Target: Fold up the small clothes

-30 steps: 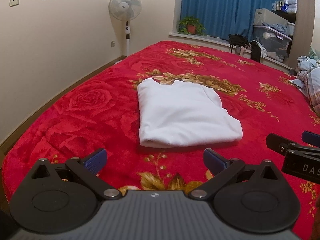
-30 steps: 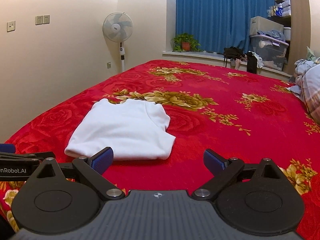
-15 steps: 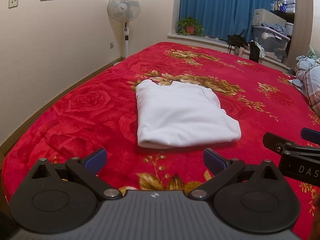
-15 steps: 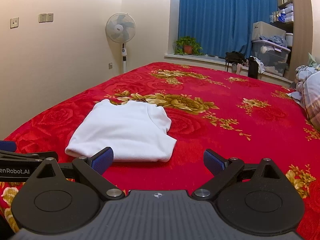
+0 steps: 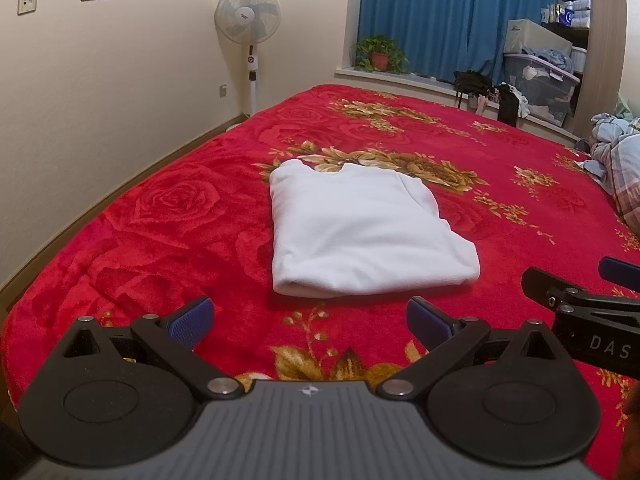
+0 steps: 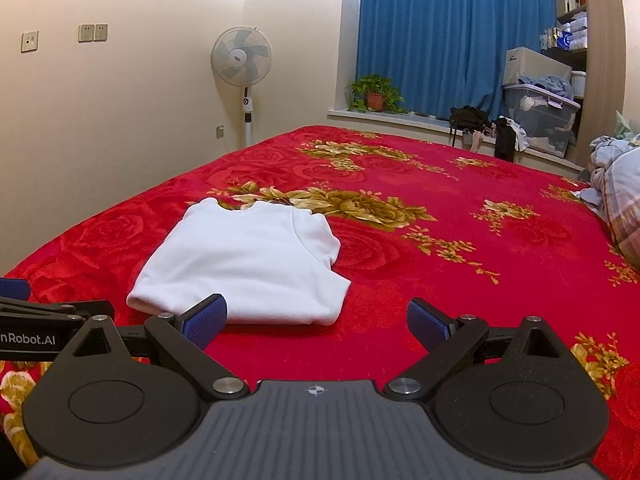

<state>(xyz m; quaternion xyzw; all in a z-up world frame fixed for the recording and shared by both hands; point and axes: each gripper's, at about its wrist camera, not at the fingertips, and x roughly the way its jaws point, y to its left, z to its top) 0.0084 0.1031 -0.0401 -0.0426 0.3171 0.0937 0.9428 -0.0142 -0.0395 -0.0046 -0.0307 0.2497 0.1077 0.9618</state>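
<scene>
A white garment (image 5: 360, 228) lies folded into a neat rectangle on the red flowered blanket (image 5: 160, 224). It also shows in the right wrist view as the white garment (image 6: 248, 264), left of centre. My left gripper (image 5: 310, 320) is open, held short of the garment's near edge with nothing between its blue pads. My right gripper (image 6: 316, 322) is open too, its left pad just before the garment's near right corner. Each gripper appears at the edge of the other's view: right gripper (image 5: 580, 292), left gripper (image 6: 44, 312).
The bed fills most of the view; a wall runs along its left side. A standing fan (image 5: 250, 40), a potted plant (image 5: 378, 54) on the sill and blue curtains (image 5: 448, 16) lie beyond. Storage bins (image 5: 540, 84) and crumpled bedding (image 5: 616, 160) are at the right.
Both grippers have drawn back and tilted up slightly, so the garment sits a little lower and farther in view. The garment itself has not moved.
</scene>
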